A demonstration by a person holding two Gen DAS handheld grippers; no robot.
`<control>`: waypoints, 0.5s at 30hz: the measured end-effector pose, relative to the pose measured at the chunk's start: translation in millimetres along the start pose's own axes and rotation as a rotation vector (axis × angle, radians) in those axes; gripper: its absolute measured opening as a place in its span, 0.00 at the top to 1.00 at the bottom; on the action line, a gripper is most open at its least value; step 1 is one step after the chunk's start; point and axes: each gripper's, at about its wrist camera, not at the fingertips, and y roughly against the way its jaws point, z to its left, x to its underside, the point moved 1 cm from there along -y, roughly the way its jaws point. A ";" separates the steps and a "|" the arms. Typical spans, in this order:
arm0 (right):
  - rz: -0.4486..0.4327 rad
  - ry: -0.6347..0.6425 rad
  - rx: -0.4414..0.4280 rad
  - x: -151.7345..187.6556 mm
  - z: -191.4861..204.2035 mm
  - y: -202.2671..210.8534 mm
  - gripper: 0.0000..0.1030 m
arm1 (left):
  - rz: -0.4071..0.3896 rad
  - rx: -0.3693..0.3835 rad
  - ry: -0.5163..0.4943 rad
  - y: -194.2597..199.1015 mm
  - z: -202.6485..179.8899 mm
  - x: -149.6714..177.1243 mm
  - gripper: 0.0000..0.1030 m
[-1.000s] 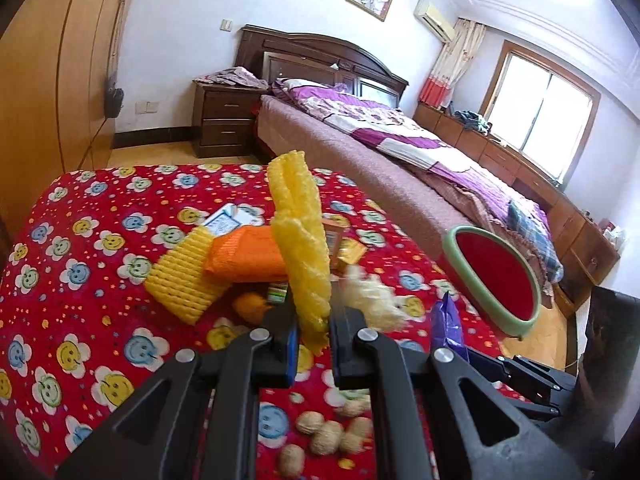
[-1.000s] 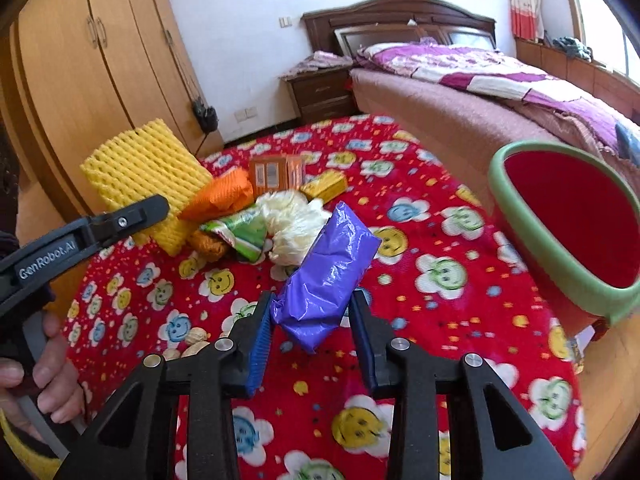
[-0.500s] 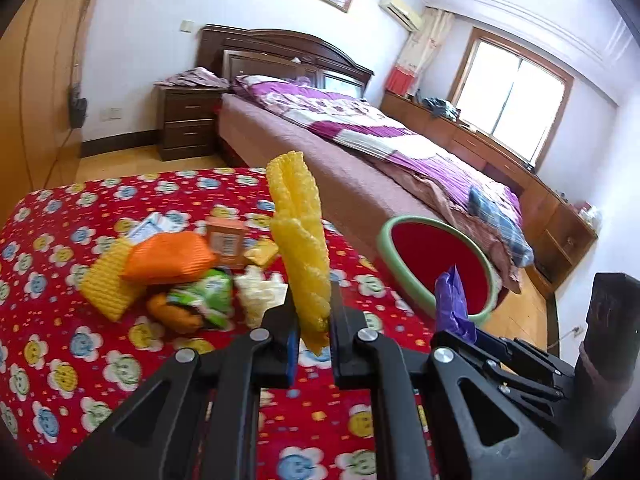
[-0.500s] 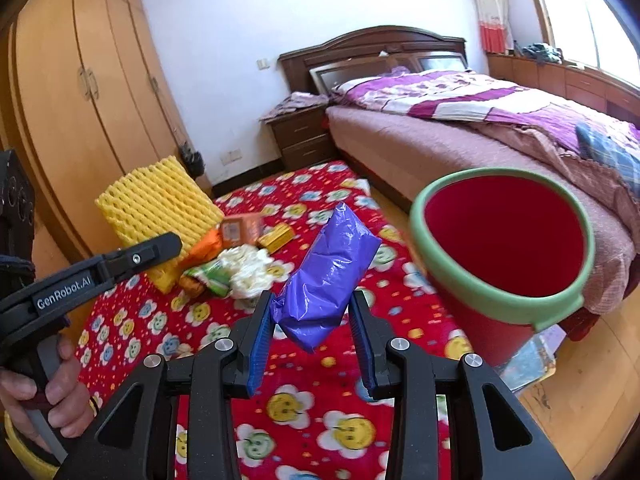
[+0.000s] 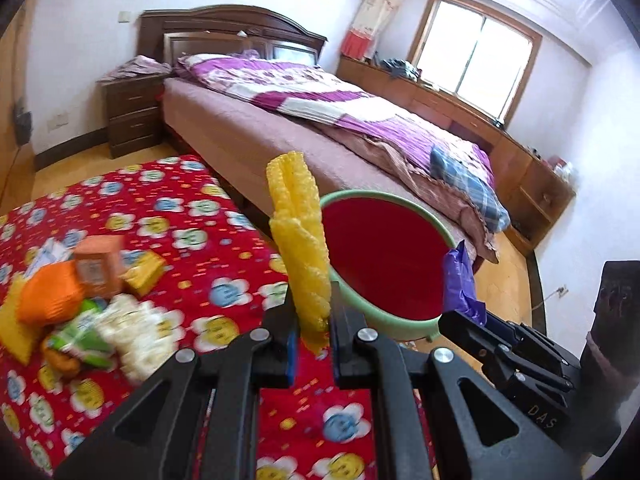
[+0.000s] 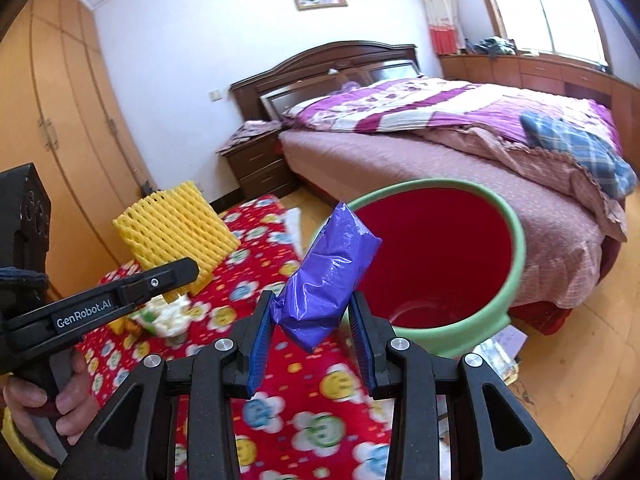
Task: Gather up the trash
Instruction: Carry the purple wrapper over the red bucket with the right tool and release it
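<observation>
Bed (image 5: pixel 304 128): one, with a dark wooden headboard and a purple and white quilt, along the far side of the room in both views.
Table cloth (image 5: pixel 168 220): one, red with smiley flowers, covering the surface below both grippers.
Bin (image 6: pixel 516 248): one, red inside with a green rim, standing on the wooden floor between the cloth's edge and the bed; its mouth faces up towards both cameras.
Trash pile (image 5: pixel 80 300): on the cloth at the left of the left wrist view, blurred; one orange packet, one small orange box, one yellow wrapper, one green packet and one white crumpled wad can be counted, with one yellow piece at the edge.
Yellow foam net (image 5: pixel 300 240): one, held in the left gripper; its long axis stands nearly upright, free end pointing up and leaning slightly left, its top in line with the bin's near rim. From the right wrist view it shows its broad meshed face.
Purple bag (image 6: pixel 324 280): one, crumpled, held in the right gripper; long axis tilted, upper end pointing up and to the right towards the bin's mouth.
Left gripper (image 5: pixel 313 344): jaws squeezed tight on the foam net's lower end.
Right gripper (image 6: pixel 310 336): jaws partly apart, blue pads pressing the bag's lower end from both sides.
Hand (image 6: pixel 36 404): one, gripping the left tool's handle at the lower left of the right wrist view.
</observation>
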 end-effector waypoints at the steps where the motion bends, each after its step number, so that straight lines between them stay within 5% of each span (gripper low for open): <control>1: -0.002 -0.010 0.007 -0.3 -6.1 -1.5 0.64 | 0.006 0.004 -0.005 -4.8 -2.5 -1.1 0.89; 15: 0.015 -0.114 0.069 -2.6 -64.2 -25.7 0.63 | 0.110 0.024 -0.101 -89.2 -43.7 -8.7 0.89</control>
